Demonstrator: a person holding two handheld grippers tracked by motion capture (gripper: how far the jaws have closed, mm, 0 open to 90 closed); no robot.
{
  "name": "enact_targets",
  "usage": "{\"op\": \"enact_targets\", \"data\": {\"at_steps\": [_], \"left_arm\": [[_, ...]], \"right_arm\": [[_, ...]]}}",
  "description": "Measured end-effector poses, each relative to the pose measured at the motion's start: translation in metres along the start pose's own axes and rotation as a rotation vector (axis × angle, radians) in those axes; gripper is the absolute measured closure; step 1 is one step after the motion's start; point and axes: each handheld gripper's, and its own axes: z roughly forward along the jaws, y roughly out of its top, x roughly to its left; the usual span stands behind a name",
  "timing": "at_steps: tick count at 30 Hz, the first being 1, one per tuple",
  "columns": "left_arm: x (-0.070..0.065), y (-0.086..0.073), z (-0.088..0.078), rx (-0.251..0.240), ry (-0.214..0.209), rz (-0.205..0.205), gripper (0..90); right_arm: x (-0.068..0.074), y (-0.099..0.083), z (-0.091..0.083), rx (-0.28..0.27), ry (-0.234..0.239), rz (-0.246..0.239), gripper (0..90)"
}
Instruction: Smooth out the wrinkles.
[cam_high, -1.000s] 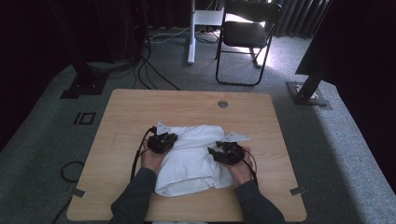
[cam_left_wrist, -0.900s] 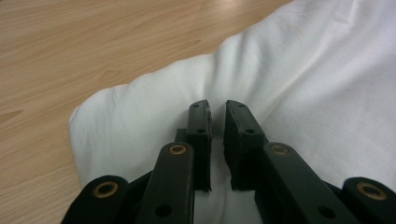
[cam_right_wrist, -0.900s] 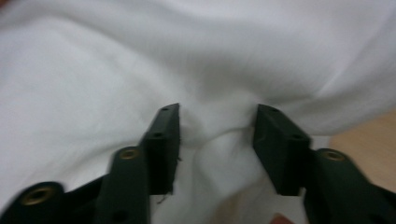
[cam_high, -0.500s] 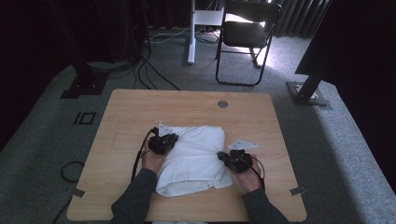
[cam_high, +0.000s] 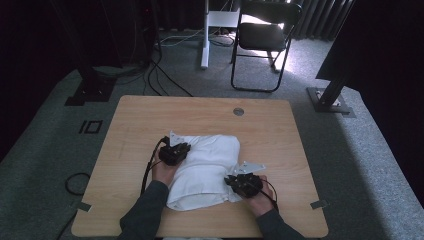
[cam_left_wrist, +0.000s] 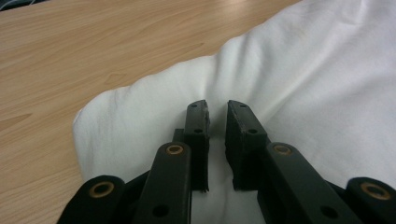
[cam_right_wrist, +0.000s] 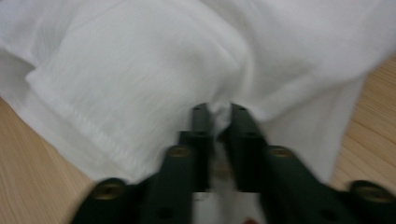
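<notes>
One white cloth (cam_high: 207, 167) is lying on one wooden bench (cam_high: 135, 125), in the half of the bench nearer to the person, folded into a thick bundle. Two tongs are working on it, one in each hand, and two dark sleeves are coming in from the bottom edge of the high view.

The left tongs (cam_high: 174, 153) are sitting at the far left corner of the cloth. In the left gripper view, the left tongs (cam_left_wrist: 217, 119) are standing nearly together, and a ridge of white fabric is rising between the two black jaws, so they are pinching a fold of the cloth.

The right tongs (cam_high: 243, 184) are lying at the near right edge of the cloth, with a grey three-cornered plate (cam_high: 250, 167) on top. In the right gripper view, the right tongs (cam_right_wrist: 219, 116) are clamped on a small bunch of fabric, which is showing between the tips.

The high view is giving the whole shape of the cloth and also one black chair (cam_high: 265, 37) on the grey floor (cam_high: 375, 165) behind the bench. The right gripper view is showing a stitched hem (cam_right_wrist: 88, 126) running along one edge of the cloth, though this picture is a little blurred. The left gripper view is showing soft wrinkles around the pinched fold and the grain of the bench beside it.
</notes>
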Motion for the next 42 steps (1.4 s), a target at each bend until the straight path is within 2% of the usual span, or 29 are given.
{"op": "enact_targets", "data": {"at_steps": [6, 9, 11, 13, 14, 15, 18, 22, 23, 25, 26, 27, 28, 30, 34, 37, 38, 40, 41, 42], "left_arm": [[-0.002, 0.000, 0.000, -0.004, 0.013, 0.016, 78.7], [-0.002, 0.000, 0.000, -0.005, 0.015, 0.016, 78.4], [-0.002, 0.000, 0.000, -0.008, 0.019, 0.021, 77.5], [-0.002, 0.001, 0.002, -0.009, 0.021, 0.019, 77.1], [-0.003, 0.002, 0.002, -0.008, 0.025, 0.023, 77.1], [-0.004, 0.003, 0.004, -0.008, 0.027, 0.022, 77.1], [-0.006, 0.007, 0.009, -0.003, 0.036, 0.026, 77.0], [-0.008, 0.015, 0.017, 0.009, 0.041, 0.034, 76.6], [-0.008, 0.017, 0.019, 0.013, 0.044, 0.038, 76.4], [-0.008, 0.019, 0.023, 0.015, 0.041, 0.046, 76.3], [-0.008, 0.021, 0.025, 0.015, 0.039, 0.046, 76.3], [-0.007, 0.022, 0.026, 0.015, 0.036, 0.047, 76.3], [-0.007, 0.022, 0.027, 0.014, 0.037, 0.050, 76.3], [-0.007, 0.024, 0.029, 0.016, 0.036, 0.054, 76.2], [-0.006, 0.024, 0.030, 0.011, 0.033, 0.072, 75.6], [-0.007, 0.024, 0.031, 0.009, 0.040, 0.083, 75.3], [-0.007, 0.024, 0.031, 0.007, 0.038, 0.082, 75.2], [-0.008, 0.026, 0.033, 0.010, 0.041, 0.096, 74.9], [-0.009, 0.027, 0.034, 0.007, 0.042, 0.106, 74.9], [-0.007, 0.027, 0.036, 0.006, 0.033, 0.108, 74.7]], "right_arm": [[-0.012, -0.013, -0.041, -0.079, -0.049, 0.033, 89.1], [-0.018, -0.021, -0.053, -0.073, -0.074, 0.047, 87.4], [-0.021, -0.025, -0.058, -0.061, -0.113, 0.043, 86.7], [-0.025, -0.027, -0.063, -0.069, -0.118, 0.059, 78.4], [-0.027, -0.027, -0.065, -0.089, -0.118, 0.072, 71.0], [-0.026, -0.025, -0.067, -0.113, -0.107, 0.081, 68.4], [-0.009, -0.013, -0.063, -0.176, -0.013, 0.033, 58.9], [0.025, 0.005, -0.031, -0.141, 0.084, -0.060, 51.4], [0.029, 0.007, -0.026, -0.135, 0.090, -0.067, 49.0], [0.037, 0.013, -0.012, -0.118, 0.069, -0.094, 45.7], [0.039, 0.015, -0.005, -0.095, 0.049, -0.097, 47.1], [0.039, 0.017, 0.001, -0.071, 0.022, -0.094, 53.2], [0.038, 0.018, 0.007, -0.044, 0.007, -0.083, 63.9], [0.034, 0.017, 0.012, -0.020, 0.011, -0.070, 87.4], [0.038, 0.011, -0.004, -0.054, 0.011, -0.092, 88.9], [0.038, 0.001, -0.021, -0.072, 0.010, -0.089, 89.5], [0.038, -0.003, -0.026, -0.067, 0.028, -0.080, 89.5], [0.038, -0.012, -0.033, -0.067, 0.022, -0.084, 88.5], [0.035, -0.015, -0.035, -0.072, 0.040, -0.084, 83.6], [0.032, -0.016, -0.037, -0.082, 0.047, -0.079, 71.0]]}}
